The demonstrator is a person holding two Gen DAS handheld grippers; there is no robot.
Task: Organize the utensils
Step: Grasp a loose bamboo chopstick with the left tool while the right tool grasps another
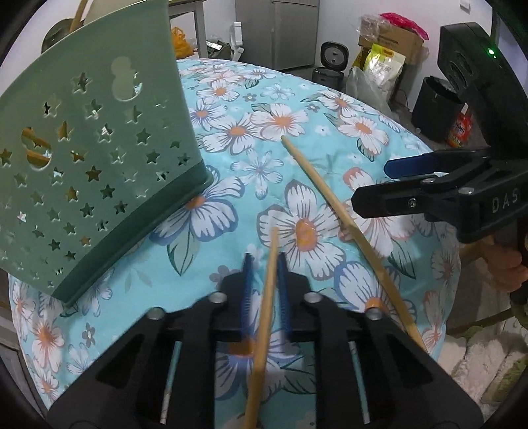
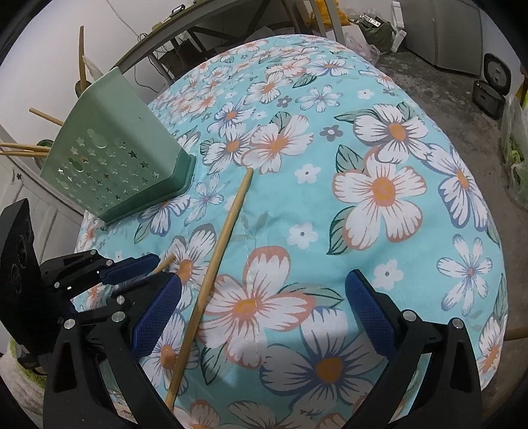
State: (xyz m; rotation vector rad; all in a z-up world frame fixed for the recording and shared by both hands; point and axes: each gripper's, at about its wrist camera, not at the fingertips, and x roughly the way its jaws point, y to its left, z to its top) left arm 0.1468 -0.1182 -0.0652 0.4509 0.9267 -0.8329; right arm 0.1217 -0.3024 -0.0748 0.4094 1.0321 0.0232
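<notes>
A green utensil holder (image 1: 99,165) with star-shaped holes stands on the flowered tablecloth at the left, also seen as the holder (image 2: 115,158) from the right wrist. Several wooden sticks (image 2: 23,147) poke out of its top. My left gripper (image 1: 266,280) is shut on a wooden chopstick (image 1: 264,330) that runs between its blue pads. A second chopstick (image 1: 346,224) lies slanted on the cloth to its right. In the right wrist view this loose chopstick (image 2: 217,250) lies just inside the left finger of my right gripper (image 2: 264,313), which is open above the cloth and touches nothing.
The turquoise floral cloth (image 2: 363,99) covers a round table whose edge drops off at the right and far sides. Beyond it on the floor are a grey cabinet (image 1: 277,29), cardboard boxes and bags (image 1: 386,49) and a black bin (image 1: 432,102).
</notes>
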